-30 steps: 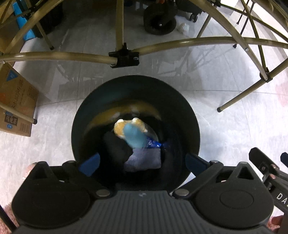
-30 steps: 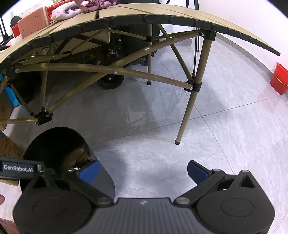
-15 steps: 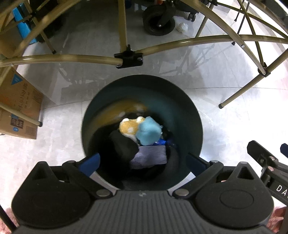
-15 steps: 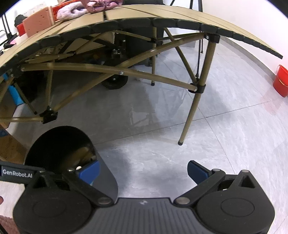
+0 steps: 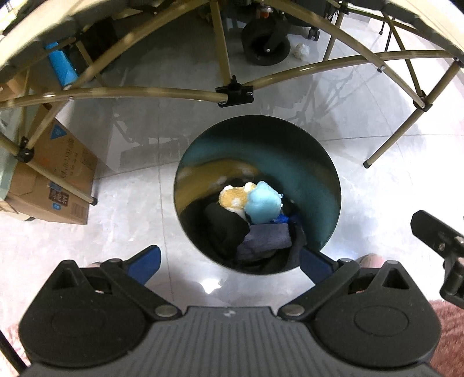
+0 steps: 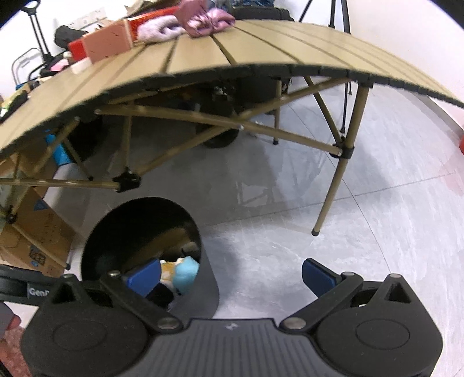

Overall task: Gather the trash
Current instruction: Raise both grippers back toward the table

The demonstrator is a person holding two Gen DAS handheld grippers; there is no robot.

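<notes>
A round black trash bin [image 5: 319,162] stands on the floor under the front edge of a folding table. Inside lie a blue fluffy piece [image 5: 262,203], a yellow-and-white piece [image 5: 232,197], a grey cloth [image 5: 266,237] and dark items. My left gripper [image 5: 229,261] is open and empty, above the bin's near rim. My right gripper [image 6: 232,274] is open and empty, to the right of the bin [image 6: 208,290]; the blue piece [image 6: 185,274] shows there too.
The tan slatted table [image 6: 261,52] carries pink and purple cloths [image 6: 203,17] and a pink sponge block [image 6: 107,43]. Its legs [image 6: 333,185] and cross braces [image 5: 235,92] stand around the bin. A cardboard box [image 5: 55,179] is left; a crumpled white paper [image 5: 301,50] lies beyond.
The blue piece has dropped and settled in the bin. Both grippers have lifted and pulled back, so the bin looks smaller and the tabletop comes into view.
</notes>
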